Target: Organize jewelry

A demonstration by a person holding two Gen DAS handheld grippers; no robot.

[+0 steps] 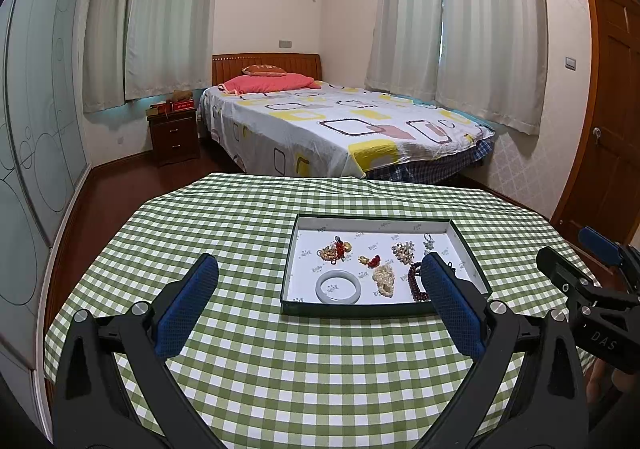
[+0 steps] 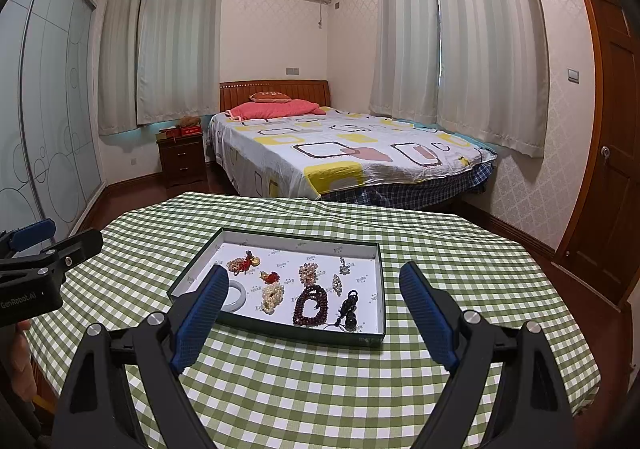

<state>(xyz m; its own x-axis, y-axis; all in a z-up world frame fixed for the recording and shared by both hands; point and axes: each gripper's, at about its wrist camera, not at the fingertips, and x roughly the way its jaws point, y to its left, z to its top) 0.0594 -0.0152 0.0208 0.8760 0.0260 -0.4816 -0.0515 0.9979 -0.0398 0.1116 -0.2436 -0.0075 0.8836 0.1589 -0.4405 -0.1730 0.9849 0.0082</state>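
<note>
A shallow dark-green tray (image 1: 360, 223) (image 2: 362, 339) with a white lining sits on the checked table. It holds a pale jade bangle (image 1: 338, 287) (image 2: 237, 295), a dark red bead bracelet (image 2: 310, 305) (image 1: 414, 281), a pearl cluster (image 1: 383, 279) (image 2: 273, 297), a black bead string (image 2: 349, 309), gold-and-red charms (image 1: 334, 249) (image 2: 242, 263) and other small pieces. My left gripper (image 1: 318, 269) is open and empty, above the table just in front of the tray. My right gripper (image 2: 312, 281) is open and empty, also near the tray's front edge.
The table has a green-and-white checked cloth (image 1: 280, 369) (image 2: 320, 389). Beyond it stand a bed (image 1: 340, 125), a dark nightstand (image 1: 174, 137), curtains and a wooden door (image 1: 612, 109). The right gripper's body shows at the left wrist view's right edge (image 1: 592, 289).
</note>
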